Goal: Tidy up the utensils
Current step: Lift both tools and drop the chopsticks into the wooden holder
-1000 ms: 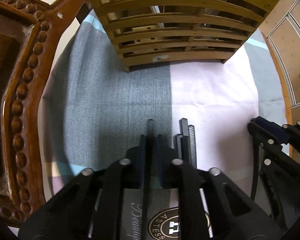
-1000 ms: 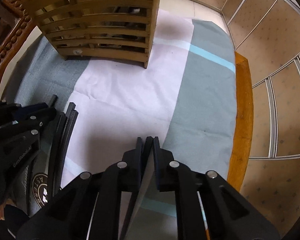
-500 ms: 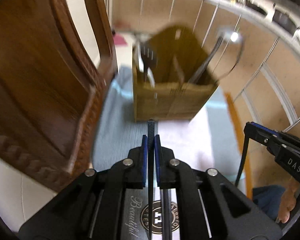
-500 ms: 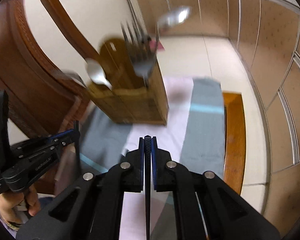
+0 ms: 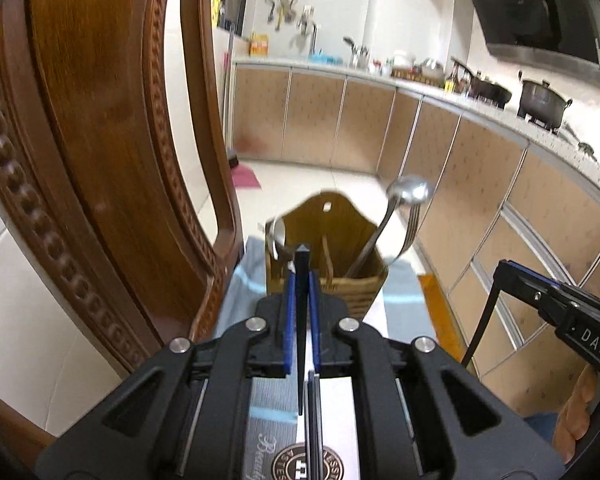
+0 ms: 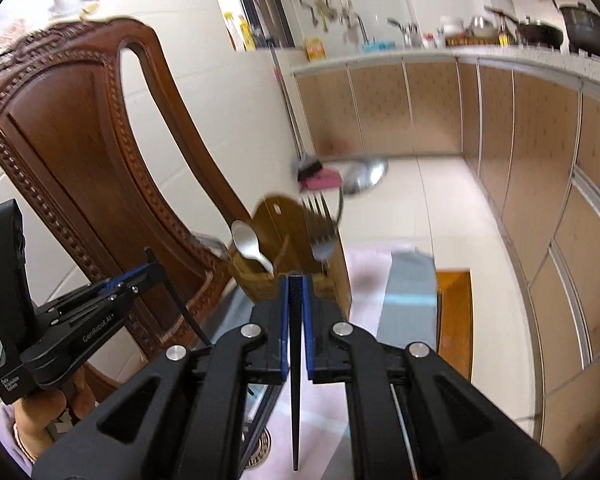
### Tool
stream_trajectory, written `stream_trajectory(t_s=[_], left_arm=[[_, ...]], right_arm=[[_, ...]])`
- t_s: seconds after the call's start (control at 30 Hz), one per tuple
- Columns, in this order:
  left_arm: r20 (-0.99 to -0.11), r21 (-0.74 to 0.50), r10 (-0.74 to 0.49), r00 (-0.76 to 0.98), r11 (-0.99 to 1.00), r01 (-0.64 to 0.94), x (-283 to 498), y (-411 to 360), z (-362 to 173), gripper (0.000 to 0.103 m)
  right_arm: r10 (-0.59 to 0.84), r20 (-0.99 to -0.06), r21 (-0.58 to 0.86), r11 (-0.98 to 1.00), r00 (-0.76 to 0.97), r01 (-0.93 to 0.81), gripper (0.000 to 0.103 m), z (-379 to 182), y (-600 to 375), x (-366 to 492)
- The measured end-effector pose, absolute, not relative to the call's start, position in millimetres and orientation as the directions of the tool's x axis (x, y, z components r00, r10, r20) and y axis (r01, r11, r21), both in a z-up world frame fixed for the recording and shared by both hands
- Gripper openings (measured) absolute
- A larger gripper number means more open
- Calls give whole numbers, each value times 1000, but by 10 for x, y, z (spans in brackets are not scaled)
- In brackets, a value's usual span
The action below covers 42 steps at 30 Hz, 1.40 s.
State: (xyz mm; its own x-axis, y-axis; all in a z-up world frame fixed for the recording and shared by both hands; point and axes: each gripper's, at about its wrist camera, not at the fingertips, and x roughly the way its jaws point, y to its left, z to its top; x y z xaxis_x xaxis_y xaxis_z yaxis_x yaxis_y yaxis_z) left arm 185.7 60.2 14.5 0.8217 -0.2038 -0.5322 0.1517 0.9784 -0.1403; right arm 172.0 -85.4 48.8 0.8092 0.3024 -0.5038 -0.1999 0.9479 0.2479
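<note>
Left gripper (image 5: 301, 280) is clamped tight on one black chopstick (image 5: 300, 320), its blue pads pinching the stick near the thick square end, with the thin tip hanging down behind the fingers. Right gripper (image 6: 295, 284) is doing the same: closed on a second black chopstick (image 6: 295, 380), held near the top with the taper pointing down. Both sticks are up in the air, clear of the surface (image 5: 398, 296) and its striped cloth, and both grippers are aimed at the wooden utensil holder (image 5: 340, 224) standing toward the far end of the surface beside the carved chair (image 5: 100, 140).

Handling, as I read it: these sticks look light, rigid and smooth, so they could swivel or slide between the pads. Gripping at the thick squared end seems the sound choice, since flat faces give the pads something to bite.

The count: two chopsticks gripped, one per gripper. More dark sticks (image 5: 314, 432) lie on the cloth at the near edge, at least two, though the exact number is hard to make out. In the holder, the right view shows one fork (image 6: 320, 228), one pale spoon (image 6: 248, 244) and one big ladle-like spoon (image 6: 366, 174) leaning out. The holder has a divider, so the sticks probably want a free compartment.
</note>
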Motion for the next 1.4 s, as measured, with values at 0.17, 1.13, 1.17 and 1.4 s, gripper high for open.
stream_trajectory(t_s=[0.17,1.13,1.17,1.4], left_arm=[[-483,-156,-201,852,978,142,1860,635,459,7],[-339,-213,-169,925,972,100,2711,598,298,7],[-347,-211,-165,923,973,95,2713,590,247,7],[-382,-225,-152,911,972,68,2707,645,82,7]], right_arm=[[274,-391,215,955,879,-202,7,784,-801,1738],[124,-166,124,987,978,-104,7,433,-447,2790],[123,-179,125,987,976,-101,7,369,-451,2796],[113,-208,143,986,972,-84,8,186,-533,2762]])
